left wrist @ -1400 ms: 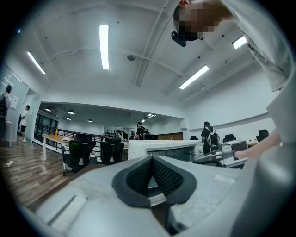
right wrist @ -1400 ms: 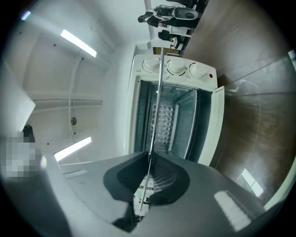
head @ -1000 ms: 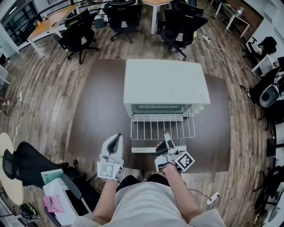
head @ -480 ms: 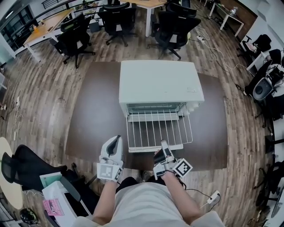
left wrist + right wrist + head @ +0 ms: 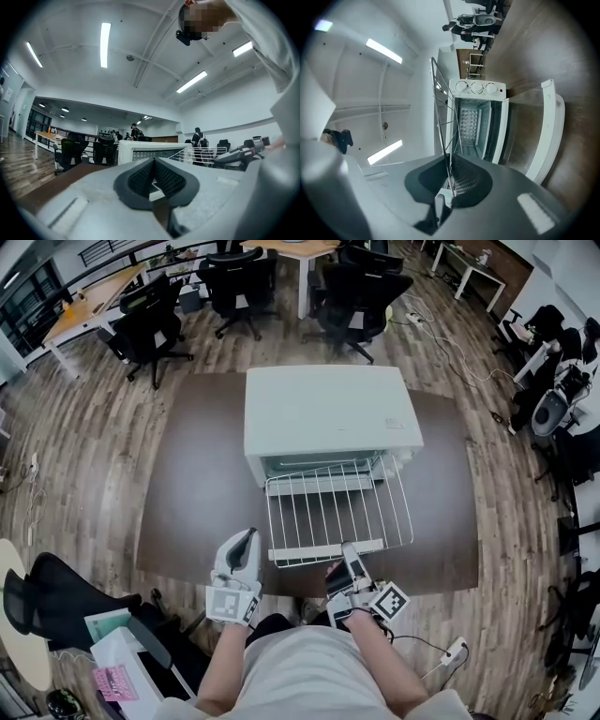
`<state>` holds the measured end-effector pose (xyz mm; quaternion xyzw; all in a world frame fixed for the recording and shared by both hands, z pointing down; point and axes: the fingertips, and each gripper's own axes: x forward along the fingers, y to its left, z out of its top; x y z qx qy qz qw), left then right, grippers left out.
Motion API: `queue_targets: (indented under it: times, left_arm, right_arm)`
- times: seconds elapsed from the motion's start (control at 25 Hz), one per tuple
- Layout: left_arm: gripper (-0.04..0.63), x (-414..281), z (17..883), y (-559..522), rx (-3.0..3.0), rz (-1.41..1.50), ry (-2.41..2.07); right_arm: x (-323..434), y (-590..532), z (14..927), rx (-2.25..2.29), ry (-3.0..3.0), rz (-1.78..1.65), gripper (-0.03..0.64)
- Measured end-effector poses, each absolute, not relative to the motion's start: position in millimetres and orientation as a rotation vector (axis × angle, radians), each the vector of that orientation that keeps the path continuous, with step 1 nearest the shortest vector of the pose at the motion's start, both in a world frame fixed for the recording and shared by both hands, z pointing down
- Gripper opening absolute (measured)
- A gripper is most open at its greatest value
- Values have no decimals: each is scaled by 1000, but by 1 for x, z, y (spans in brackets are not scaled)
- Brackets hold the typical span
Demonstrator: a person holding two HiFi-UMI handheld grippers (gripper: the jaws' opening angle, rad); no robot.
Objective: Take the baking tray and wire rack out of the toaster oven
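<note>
The white toaster oven (image 5: 328, 413) stands on the dark brown table (image 5: 197, 474) with its door (image 5: 534, 140) folded down. The wire rack (image 5: 337, 507) sticks far out of the oven mouth, over the door. My right gripper (image 5: 348, 556) is shut on the middle of the rack's front edge; in the right gripper view the rack (image 5: 440, 117) shows edge-on, running away from between my right gripper's (image 5: 449, 161) pads. My left gripper (image 5: 247, 538) hovers at the table's front edge, left of the rack, shut and empty (image 5: 153, 161). No baking tray shows clearly.
Black office chairs (image 5: 150, 320) stand beyond the table, another group (image 5: 361, 287) further right. A chair and boxes (image 5: 112, 652) sit at the lower left by the person. The oven's knobs (image 5: 478, 87) face the right gripper.
The wire rack has slid further out of the oven, drawn by my right gripper, which moved back toward the person. The left gripper has stayed put.
</note>
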<state>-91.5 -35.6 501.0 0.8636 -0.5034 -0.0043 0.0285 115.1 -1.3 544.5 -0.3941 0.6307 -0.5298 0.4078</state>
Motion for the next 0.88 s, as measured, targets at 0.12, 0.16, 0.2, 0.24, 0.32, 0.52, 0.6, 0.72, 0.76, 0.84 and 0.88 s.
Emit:
queue_targets:
  times: [0.12, 0.16, 0.2, 0.24, 0.32, 0.52, 0.6, 0.72, 0.76, 0.84, 0.88]
  left_arm:
    - [3, -93, 501, -35, 2671, -23, -1537]
    - [3, -92, 500, -34, 2673, -29, -1533]
    - [3, -91, 499, -33, 2676, -34, -1531]
    - [3, -90, 497, -33, 2679, -36, -1531]
    - [3, -89, 495, -33, 2680, -36, -1533]
    - [3, -96, 495, -34, 2675, -43, -1543]
    - [3, -100, 495, -35, 2670, -45, -1548]
    - [3, -104, 495, -36, 2660, -47, -1558]
    - [3, -105, 495, -35, 2656, -47, -1563]
    - [3, -106, 495, -35, 2650, -48, -1571]
    - [3, -107, 496, -36, 2648, -49, -1574]
  right_arm:
    - [113, 2, 538, -951, 1538, -1342, 12]
    - [115, 3, 536, -941, 1528, -1341, 12]
    - [116, 4, 532, -934, 1523, -1336, 12]
    - [118, 5, 528, -928, 1522, -1330, 12]
    - [120, 7, 519, -913, 1517, -1321, 11]
    - [115, 13, 490, -858, 1529, -1288, 11]
    - [112, 12, 480, -851, 1541, -1270, 11]
    - [112, 7, 466, -852, 1545, -1248, 11]
    - [112, 5, 462, -862, 1561, -1238, 12]
    - [113, 0, 456, -879, 1597, -1217, 12]
    - [112, -3, 453, -879, 1604, -1211, 12]
